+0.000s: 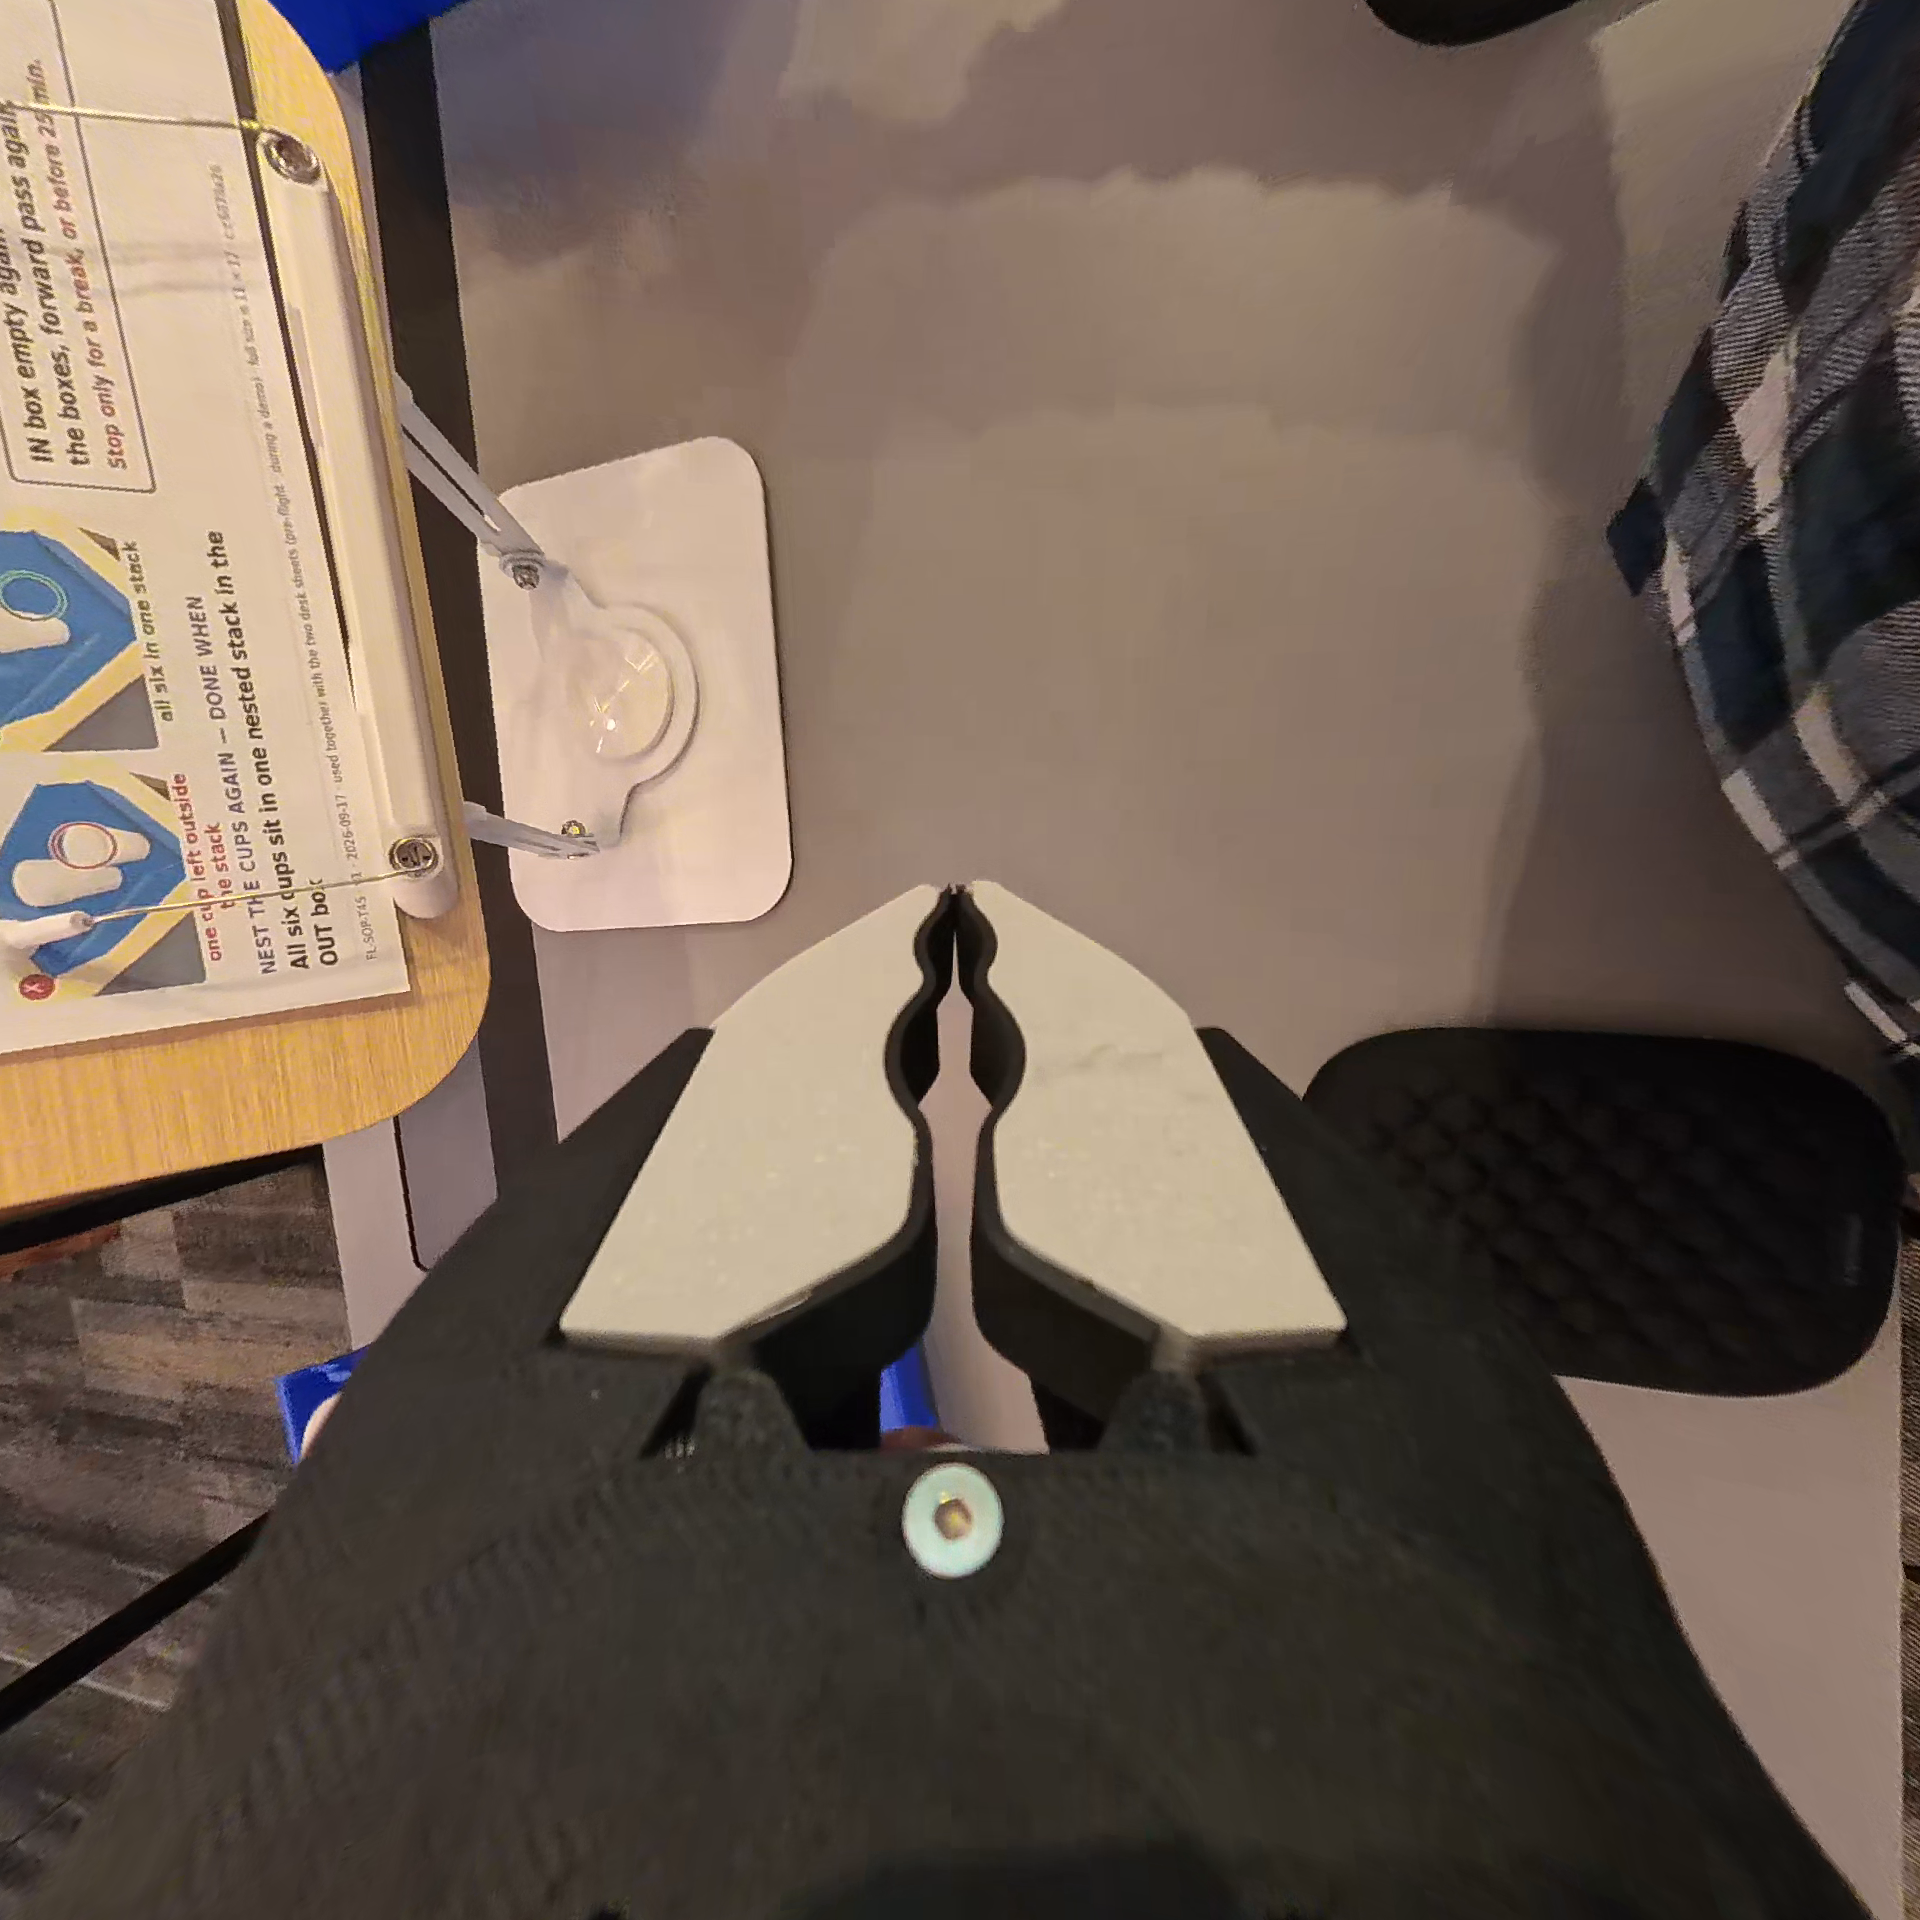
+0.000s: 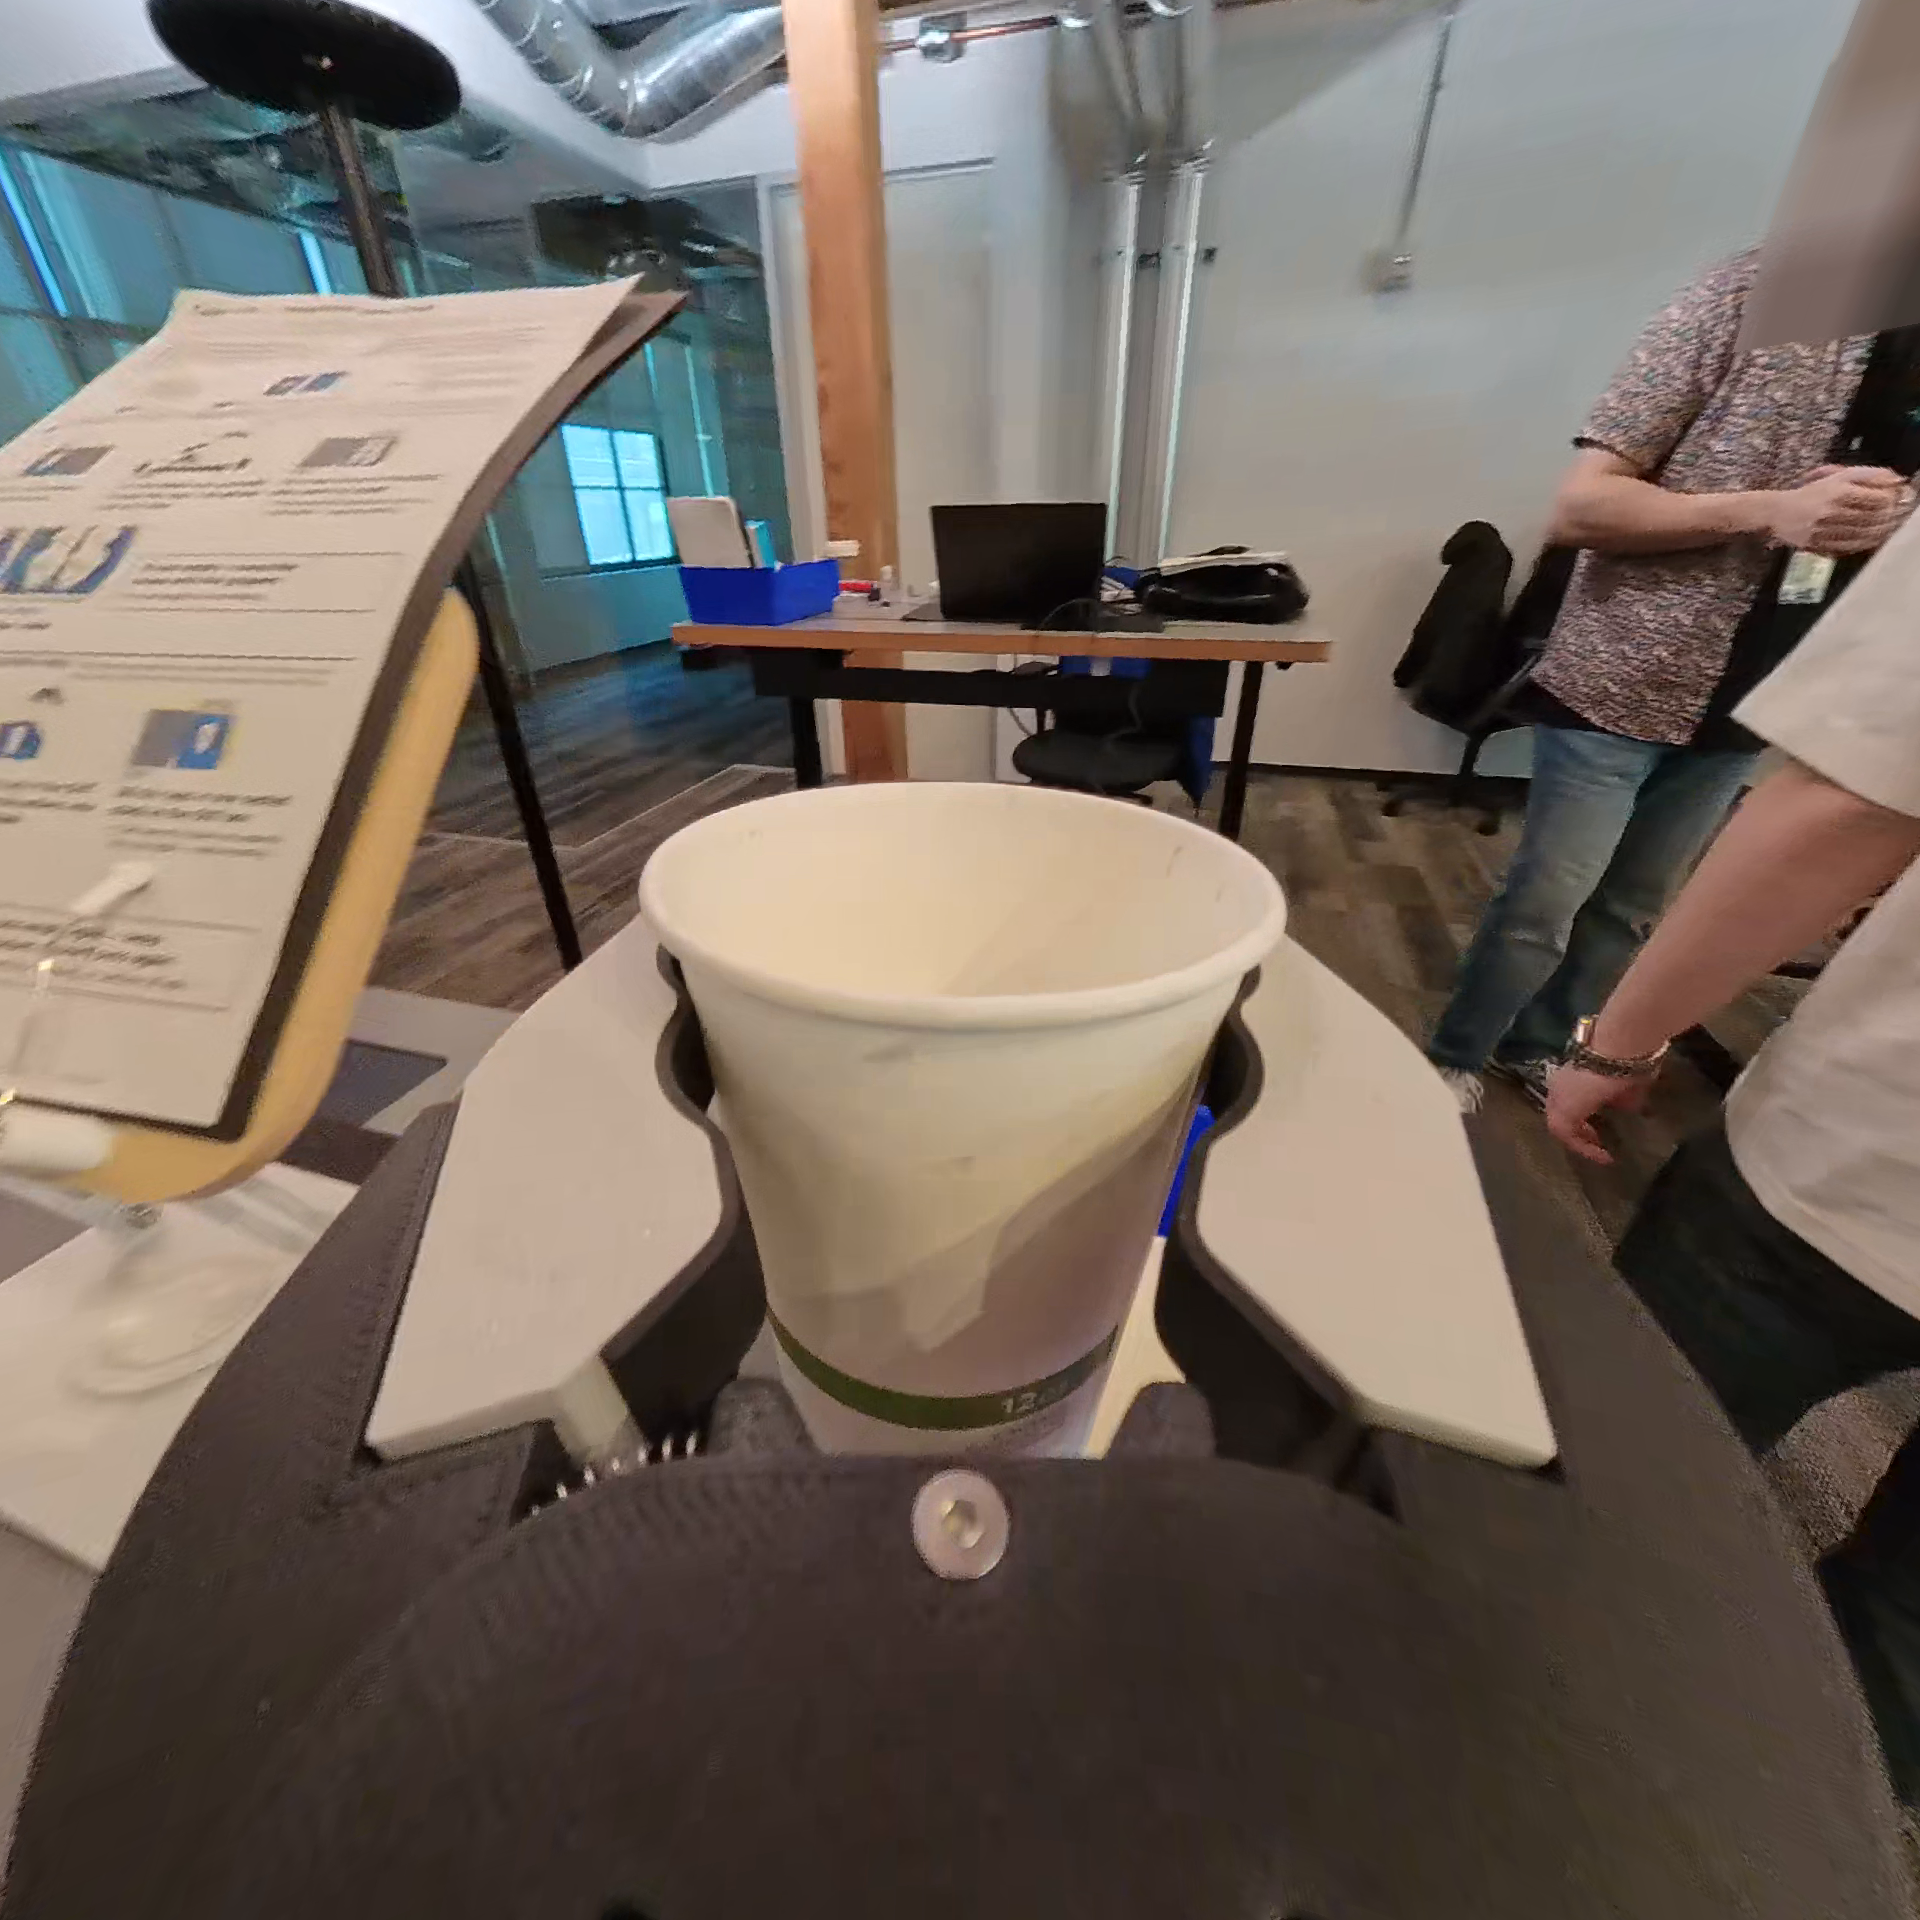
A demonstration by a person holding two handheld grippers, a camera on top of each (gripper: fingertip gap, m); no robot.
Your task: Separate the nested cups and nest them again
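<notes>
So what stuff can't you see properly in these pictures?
- Paper cup's bottom: right wrist view, hidden behind the right claw's black body.
- Other cups: in neither view.
- Blue thing: left wrist view, mostly hidden under the shut left claw.
- Paper sheet: right wrist view, blurred, cut off at the left edge.
- Person's head: patched over.

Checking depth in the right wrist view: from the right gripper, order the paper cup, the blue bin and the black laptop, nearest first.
1. Paper cup: clamped between the right gripper's fingers.
2. Blue bin: left end of the far desk.
3. Black laptop: mid-desk; too close to the bin to rank.
</notes>
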